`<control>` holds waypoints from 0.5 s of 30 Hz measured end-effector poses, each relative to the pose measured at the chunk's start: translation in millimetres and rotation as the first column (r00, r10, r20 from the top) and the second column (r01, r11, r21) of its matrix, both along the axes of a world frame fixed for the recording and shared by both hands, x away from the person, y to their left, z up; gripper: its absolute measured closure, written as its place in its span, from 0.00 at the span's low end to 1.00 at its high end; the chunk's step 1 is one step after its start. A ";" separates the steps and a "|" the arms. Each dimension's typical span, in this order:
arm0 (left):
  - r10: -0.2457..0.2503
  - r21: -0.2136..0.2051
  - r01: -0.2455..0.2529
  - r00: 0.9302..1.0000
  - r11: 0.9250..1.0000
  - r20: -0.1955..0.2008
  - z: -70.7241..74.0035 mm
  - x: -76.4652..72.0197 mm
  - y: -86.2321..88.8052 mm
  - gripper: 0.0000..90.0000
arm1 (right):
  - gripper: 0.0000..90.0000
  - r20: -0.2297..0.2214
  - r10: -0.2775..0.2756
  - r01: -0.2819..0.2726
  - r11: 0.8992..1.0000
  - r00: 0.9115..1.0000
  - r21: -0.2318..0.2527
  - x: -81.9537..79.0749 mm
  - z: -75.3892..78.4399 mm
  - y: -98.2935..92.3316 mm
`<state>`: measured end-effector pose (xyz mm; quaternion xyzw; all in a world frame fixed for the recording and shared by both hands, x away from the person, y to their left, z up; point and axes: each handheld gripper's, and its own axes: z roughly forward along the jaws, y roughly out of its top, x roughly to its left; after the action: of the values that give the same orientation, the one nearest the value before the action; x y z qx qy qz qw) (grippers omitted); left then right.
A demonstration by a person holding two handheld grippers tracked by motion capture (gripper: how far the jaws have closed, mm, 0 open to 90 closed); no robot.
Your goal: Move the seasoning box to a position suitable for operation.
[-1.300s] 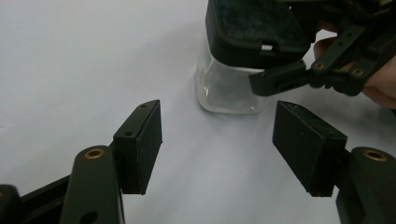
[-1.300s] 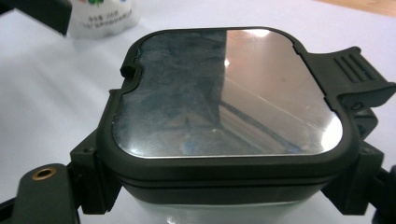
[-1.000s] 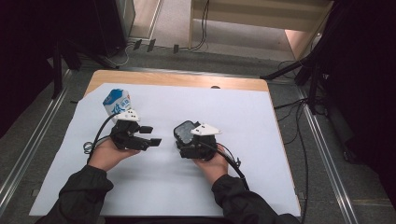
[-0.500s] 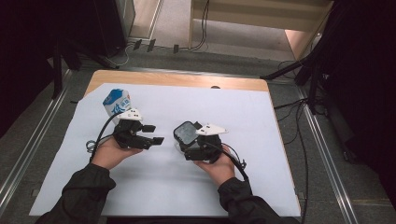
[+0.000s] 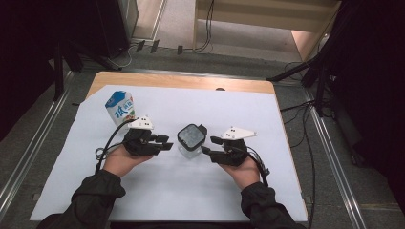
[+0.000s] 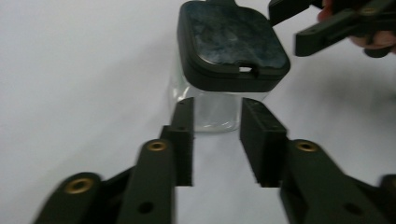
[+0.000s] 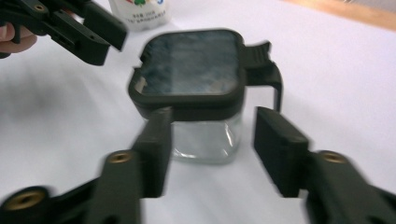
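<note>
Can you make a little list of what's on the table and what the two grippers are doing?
Table cover: white sheet
Middle thing: clear square jar with a dark lid, standing upright
Back left thing: milk carton, upright
Left gripper: beside the jar, jaws have just been closing, nothing between them
Right gripper: on the jar's other side, jaws have just been closing, not gripping the jar
Jar touched: no, both grippers apart from it

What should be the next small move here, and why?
Probably ease the right gripper forward so its jaws straddle the clear jar under the dark lid. The jar stands free on the white sheet, facing the jaws but not between them.
</note>
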<state>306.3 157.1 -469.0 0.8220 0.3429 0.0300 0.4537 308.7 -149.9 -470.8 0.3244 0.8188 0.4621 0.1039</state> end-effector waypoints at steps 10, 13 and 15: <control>-0.005 0.016 0.005 1.000 1.000 -0.005 -9.2 -3.6 -24.2 1.00 | 1.00 -0.056 0.005 -0.005 1.000 0.998 0.002 27.3 -11.5 -6.9; -0.004 0.030 0.004 1.000 1.000 -0.005 -12.3 -3.1 -27.3 1.00 | 1.00 -0.063 0.014 -0.014 1.000 0.998 -0.012 30.1 -13.9 -2.2; -0.002 0.033 0.002 1.000 0.999 -0.011 -13.8 -2.1 -27.8 1.00 | 1.00 -0.057 0.021 -0.022 1.000 0.998 -0.016 31.6 -15.8 0.8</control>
<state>304.2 129.4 -482.9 0.8298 0.3441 0.0307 0.4382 340.4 -149.1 -486.6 0.3278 0.8286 0.4471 0.0782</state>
